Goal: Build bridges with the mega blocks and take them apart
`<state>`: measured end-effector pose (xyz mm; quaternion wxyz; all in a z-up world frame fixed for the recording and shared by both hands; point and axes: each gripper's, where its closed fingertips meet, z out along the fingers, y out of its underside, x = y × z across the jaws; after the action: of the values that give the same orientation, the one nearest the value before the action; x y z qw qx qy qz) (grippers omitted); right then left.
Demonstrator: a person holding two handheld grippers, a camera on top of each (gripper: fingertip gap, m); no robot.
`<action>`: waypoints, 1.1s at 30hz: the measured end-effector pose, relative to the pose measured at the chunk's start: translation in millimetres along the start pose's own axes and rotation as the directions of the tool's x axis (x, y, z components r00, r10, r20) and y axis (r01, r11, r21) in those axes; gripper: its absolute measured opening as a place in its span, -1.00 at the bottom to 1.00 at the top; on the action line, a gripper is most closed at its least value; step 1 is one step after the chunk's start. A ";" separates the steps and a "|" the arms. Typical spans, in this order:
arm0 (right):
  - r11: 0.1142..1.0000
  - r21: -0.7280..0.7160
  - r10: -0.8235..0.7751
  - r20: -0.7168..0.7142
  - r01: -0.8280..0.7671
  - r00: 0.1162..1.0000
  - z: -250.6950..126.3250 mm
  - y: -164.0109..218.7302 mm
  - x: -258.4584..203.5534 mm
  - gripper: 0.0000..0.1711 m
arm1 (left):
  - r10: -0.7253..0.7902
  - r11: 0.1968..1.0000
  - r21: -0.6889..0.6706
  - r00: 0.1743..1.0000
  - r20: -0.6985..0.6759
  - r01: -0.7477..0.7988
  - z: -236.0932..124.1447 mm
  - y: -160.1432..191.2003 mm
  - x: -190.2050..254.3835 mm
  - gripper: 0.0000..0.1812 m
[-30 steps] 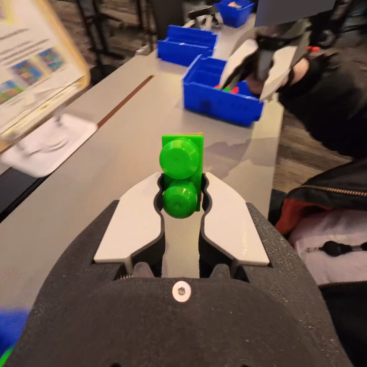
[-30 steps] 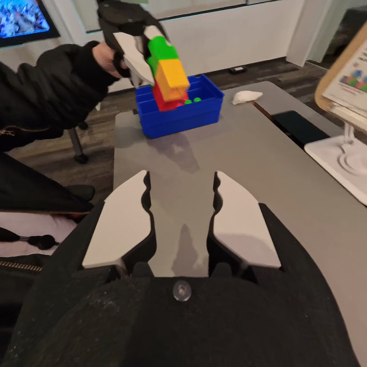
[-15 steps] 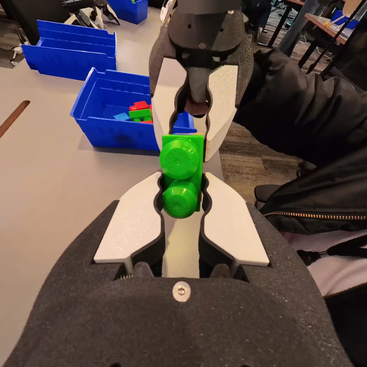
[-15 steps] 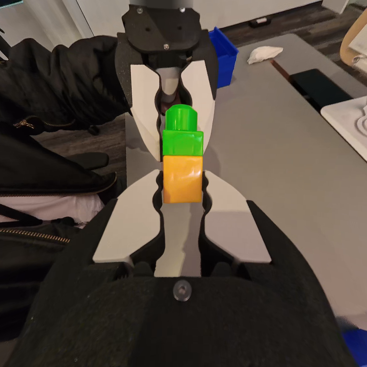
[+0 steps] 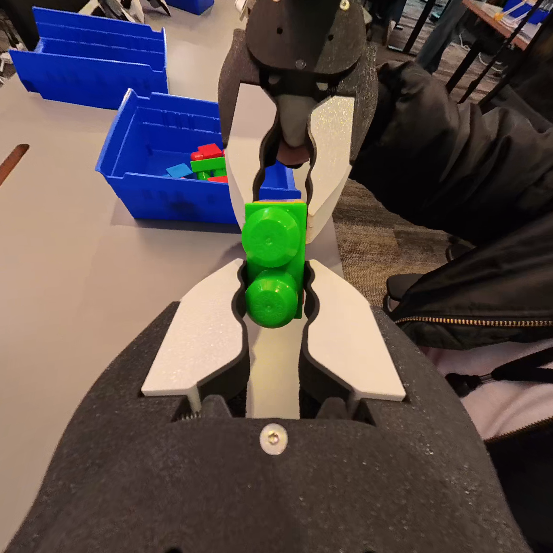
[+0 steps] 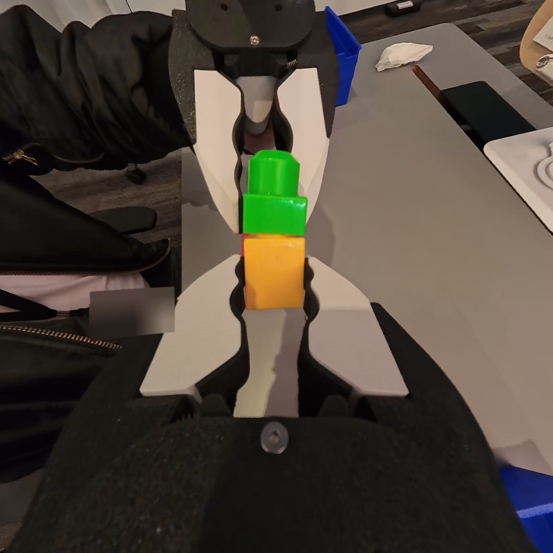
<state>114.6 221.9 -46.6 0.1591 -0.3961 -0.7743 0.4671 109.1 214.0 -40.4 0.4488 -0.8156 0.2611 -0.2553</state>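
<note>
A small stack of mega blocks is held in the air between both grippers. My left gripper (image 5: 273,266) is shut on the green block (image 5: 270,236), whose two studs face its camera. My right gripper (image 6: 273,260) is shut on the yellow block (image 6: 273,275) under the green block (image 6: 273,214). A thin gap with a strip of yellow stud shows between the two blocks. A red sliver (image 6: 243,242) peeks out at the left. The grippers face each other tip to tip: the right gripper (image 5: 276,206) shows in the left wrist view and the left gripper (image 6: 273,224) in the right wrist view.
A blue bin (image 5: 167,194) with red and green blocks (image 5: 209,167) stands on the grey table (image 5: 74,269); another blue bin (image 5: 89,68) stands behind it. A white cloth (image 6: 401,55), a black pad (image 6: 484,107) and a white stand base (image 6: 523,164) lie to the right. Black sleeves flank both grippers.
My right gripper, open and apart a second ago, came up to the stack in my left gripper and shut on the yellow block. A thin gap now shows between green and yellow.
</note>
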 end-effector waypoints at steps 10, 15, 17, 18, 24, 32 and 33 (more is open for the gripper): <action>0.974 -0.136 0.102 -0.450 -0.181 0.887 -110.4 93.0 77.8 -0.58 | -0.040 0.997 0.073 0.996 0.077 0.034 -42.4 13.5 -16.6 -0.60; 0.825 -0.106 0.364 -0.653 -0.556 0.665 -171.6 215.1 119.5 -0.57 | -0.042 0.998 0.055 0.998 0.056 0.039 -29.6 29.3 -12.1 -0.60; 0.810 -0.105 0.354 -0.697 -0.577 0.623 -173.9 238.1 127.2 -0.57 | -0.054 0.997 0.056 0.998 0.045 0.051 -21.8 31.8 -13.1 -0.60; 0.803 -0.108 0.356 -0.702 -0.586 0.617 -172.3 245.1 128.6 -0.57 | -0.058 0.997 0.055 0.998 0.037 0.056 -18.0 32.9 -12.8 -0.60; 0.811 -0.080 0.362 -0.710 -0.580 0.604 -171.7 245.4 134.0 -0.46 | -0.074 0.996 0.054 0.997 0.037 0.072 -3.8 36.1 -11.1 -0.60; 0.983 0.165 0.133 -0.326 -0.082 0.936 -92.3 45.0 46.6 -0.28 | -0.089 0.988 0.126 0.996 0.020 0.086 -6.9 12.8 -14.0 -0.60; 0.989 0.139 0.080 -0.275 -0.042 0.958 -72.3 30.9 31.4 -0.22 | -0.082 0.988 0.135 0.996 0.026 0.078 -6.4 9.2 -14.4 -0.60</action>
<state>153.6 296.7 -39.7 0.2782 -0.4704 -0.6989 0.4614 92.7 215.4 -48.0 0.4960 -0.7973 0.2033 -0.2773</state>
